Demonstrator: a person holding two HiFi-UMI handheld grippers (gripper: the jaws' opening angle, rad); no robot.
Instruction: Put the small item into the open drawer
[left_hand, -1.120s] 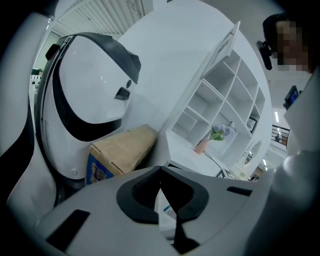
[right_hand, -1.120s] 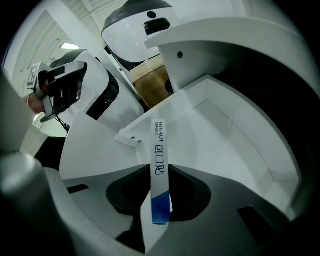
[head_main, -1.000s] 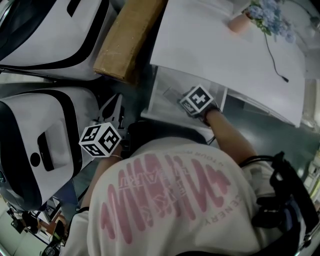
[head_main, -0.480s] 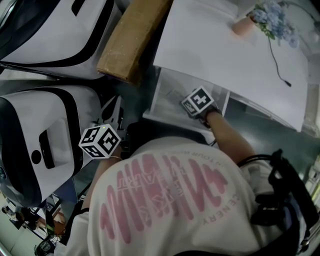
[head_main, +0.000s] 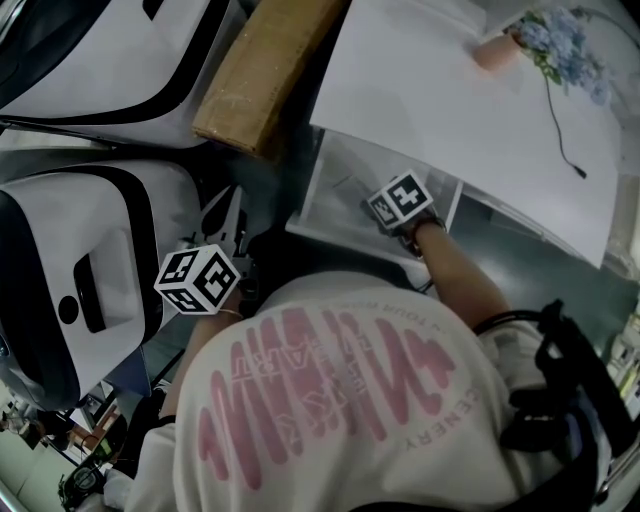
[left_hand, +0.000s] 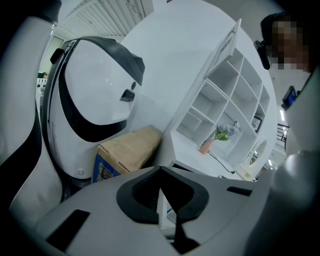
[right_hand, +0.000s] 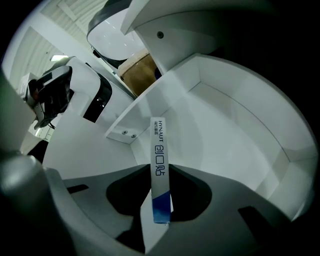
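White with a blue tail end, the small flat box (right_hand: 160, 165) is seen edge-on in the right gripper view. Its long axis runs along the jaws, with the blue end back between them and the white printed end pointing out and down into the open drawer (right_hand: 227, 127). The right gripper (right_hand: 161, 175) pinches it by the flat sides and holds it clear of the drawer's white floor, inside the walls.

In the head view the person's bare right forearm (head_main: 455, 270) stretches forward from the shoulder. It dips over the drawer's front edge, so the gripper tilts steeply downward under the white desk top (head_main: 440, 100).

The left gripper (head_main: 198, 280) hangs close to the person's left side, well apart from the drawer, with its marker cube facing up. It points only a little below level toward a cardboard box (left_hand: 127, 150) and the desk corner. Its jaws are drawn almost together, leaving a narrow slit with nothing gripped.

A pink flower pot (head_main: 497, 52) stands on the far part of the desk top.
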